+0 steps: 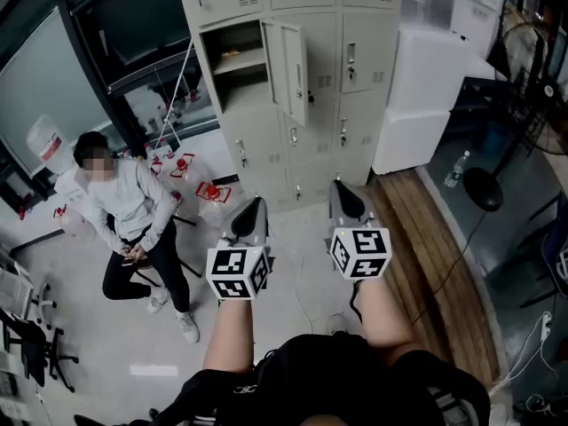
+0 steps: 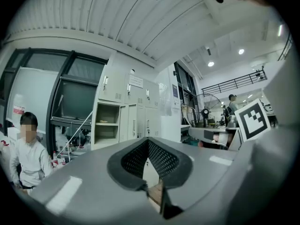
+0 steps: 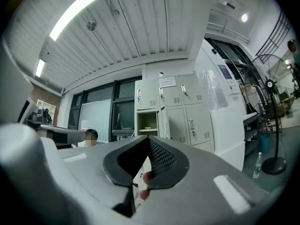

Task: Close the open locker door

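The grey locker bank [image 1: 355, 25] stands ahead against the wall. One upper compartment [image 1: 238, 56] is open, with a shelf inside, and its door [image 1: 291, 69] swings out toward me on the right side. Both grippers are held level, well short of the lockers, with nothing between their jaws. My left gripper [image 1: 251, 209] is shut, and so is my right gripper [image 1: 344, 193]. In the left gripper view the open compartment [image 2: 107, 124] shows above the closed tips of the left gripper [image 2: 148, 139]. In the right gripper view the open compartment [image 3: 147, 122] sits just above the right gripper [image 3: 149, 138].
A person [image 1: 133, 211] crouches on the floor at the left, near red-and-white items [image 1: 200, 185]. A white cabinet [image 1: 424, 96] stands right of the lockers. A floor fan [image 1: 532, 69], a bottle [image 1: 455, 169] and a wooden floor strip [image 1: 435, 264] are at the right.
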